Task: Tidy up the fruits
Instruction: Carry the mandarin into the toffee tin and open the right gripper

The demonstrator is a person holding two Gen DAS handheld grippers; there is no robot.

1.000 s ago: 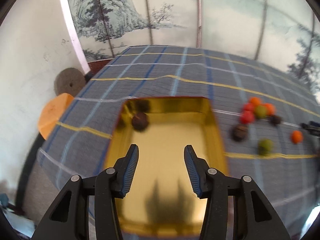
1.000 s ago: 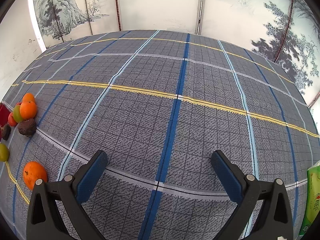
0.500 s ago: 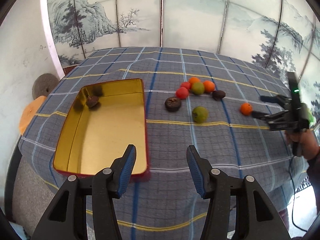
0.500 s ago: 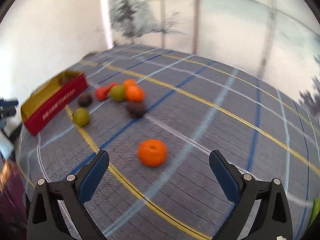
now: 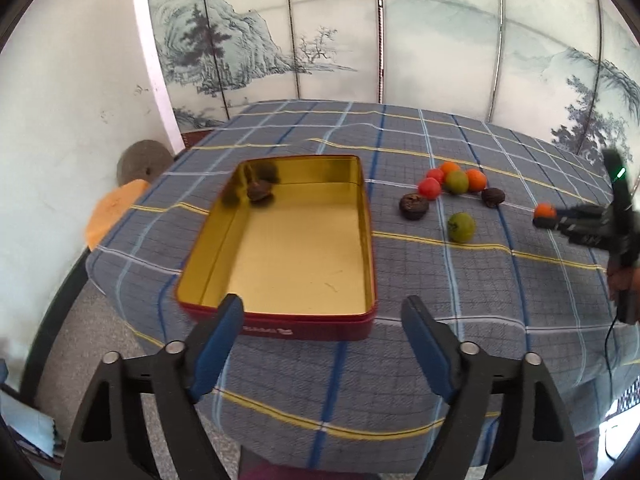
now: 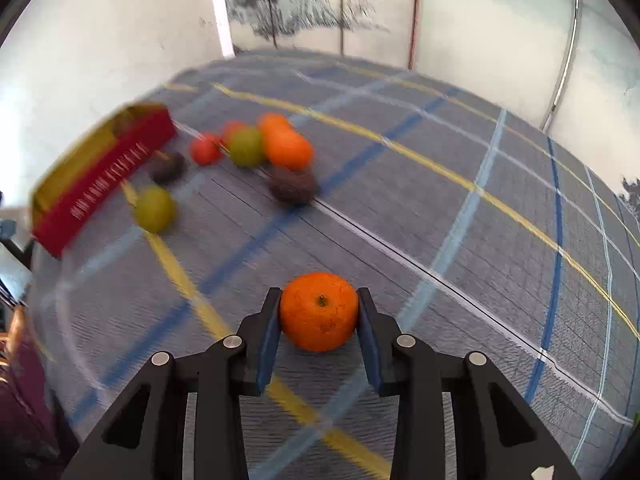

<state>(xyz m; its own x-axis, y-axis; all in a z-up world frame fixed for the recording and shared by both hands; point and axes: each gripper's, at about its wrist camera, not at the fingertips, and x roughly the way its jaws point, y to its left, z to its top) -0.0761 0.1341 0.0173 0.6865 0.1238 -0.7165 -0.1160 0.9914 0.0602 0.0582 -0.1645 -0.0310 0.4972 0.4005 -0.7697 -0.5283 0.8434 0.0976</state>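
Left wrist view: gold-lined red tin (image 5: 362, 240) holds one dark fruit (image 5: 259, 191).

Plaid-clothed table (image 5: 440, 280), gold tin (image 5: 296, 256) (red-sided), scattered fruits (image 5: 456, 182)

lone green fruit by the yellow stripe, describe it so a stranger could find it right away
Start at the gold-lined red tin on the plaid tablecloth, then look right. Nearer than the bunched fruit cluster, the lone green fruit sits apart, just above a yellow stripe.
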